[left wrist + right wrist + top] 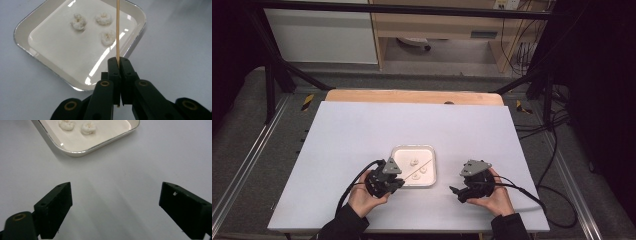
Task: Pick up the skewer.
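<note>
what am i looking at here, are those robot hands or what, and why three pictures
No robot: a person sits at a white table and holds a hand-operated claw in each hand. The high view looks down from above; the left claw and right claw come in from the bottom. The other two pictures come from small cameras riding on each claw, looking along its black jaws.

On the table is a square white tray with three small white pieces in it. The left claw is shut on a thin wooden stick, which reaches out over the tray. The right claw is open and holds nothing, over bare table near the tray's corner.
</note>
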